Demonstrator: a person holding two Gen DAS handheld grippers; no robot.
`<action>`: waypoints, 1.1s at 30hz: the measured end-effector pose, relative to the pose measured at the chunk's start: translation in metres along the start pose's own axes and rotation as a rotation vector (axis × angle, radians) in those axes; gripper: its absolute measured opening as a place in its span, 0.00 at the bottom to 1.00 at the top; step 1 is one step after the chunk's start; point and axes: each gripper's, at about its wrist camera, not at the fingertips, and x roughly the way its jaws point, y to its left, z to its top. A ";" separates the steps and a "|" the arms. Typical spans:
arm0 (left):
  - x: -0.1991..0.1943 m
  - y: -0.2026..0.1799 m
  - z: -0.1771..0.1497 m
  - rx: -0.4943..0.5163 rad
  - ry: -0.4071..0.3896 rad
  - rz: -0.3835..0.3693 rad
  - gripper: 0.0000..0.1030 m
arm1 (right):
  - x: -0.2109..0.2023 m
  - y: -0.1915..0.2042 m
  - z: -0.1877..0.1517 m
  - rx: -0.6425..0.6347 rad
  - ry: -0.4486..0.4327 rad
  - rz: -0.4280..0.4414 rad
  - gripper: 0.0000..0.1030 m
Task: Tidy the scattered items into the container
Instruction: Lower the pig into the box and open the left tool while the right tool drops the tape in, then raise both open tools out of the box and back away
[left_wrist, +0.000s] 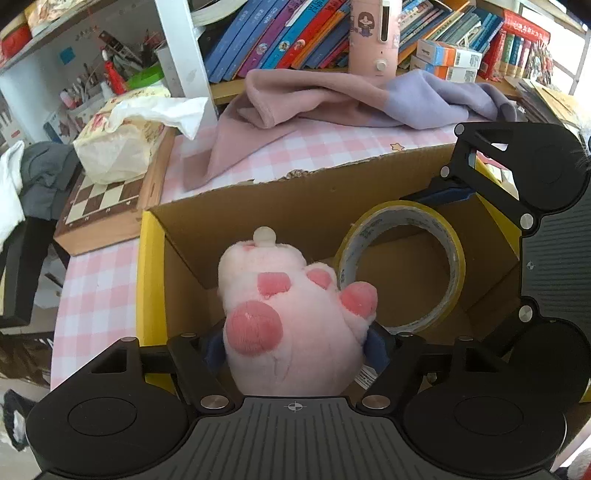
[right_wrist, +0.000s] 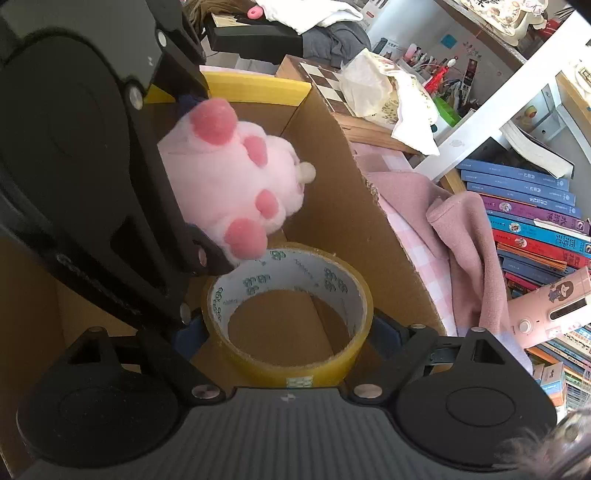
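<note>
The left gripper (left_wrist: 295, 343) is squeezing the plush paw (left_wrist: 291, 314) between its blue pads, jaws closed on the toy's soft sides near its base, and the right gripper (right_wrist: 288, 332) is clamping the tape roll (right_wrist: 288, 314) across its outer rim, jaws closed on it. Both are hanging over the open cardboard box (left_wrist: 258, 206), so each item is being carried in the air above the container's floor, ready, I judge, for release inside. The paw is pointing away from the left gripper, its long axis running forward along the fingers, with the pink pads facing up toward the camera and a small pale knob at the far end. The roll is being held with its hole facing the right wrist camera, so its axis is lying along the gripper's fingers; one pink toe is just touching the roll's rim. Beyond the box, a pink cloth (left_wrist: 314, 99) is lying on the checked tabletop (left_wrist: 96, 288), with a chessboard (left_wrist: 103, 199) and books (left_wrist: 280, 33) further out.
</note>
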 end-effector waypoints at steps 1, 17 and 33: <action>-0.001 -0.002 0.000 0.016 -0.008 0.017 0.81 | -0.001 0.000 0.000 0.000 -0.003 -0.001 0.89; -0.056 -0.016 -0.007 0.051 -0.150 0.083 0.90 | -0.051 0.000 -0.003 0.076 -0.121 -0.070 0.93; -0.137 -0.049 -0.057 0.035 -0.286 0.073 0.91 | -0.150 0.045 -0.038 0.224 -0.259 -0.131 0.94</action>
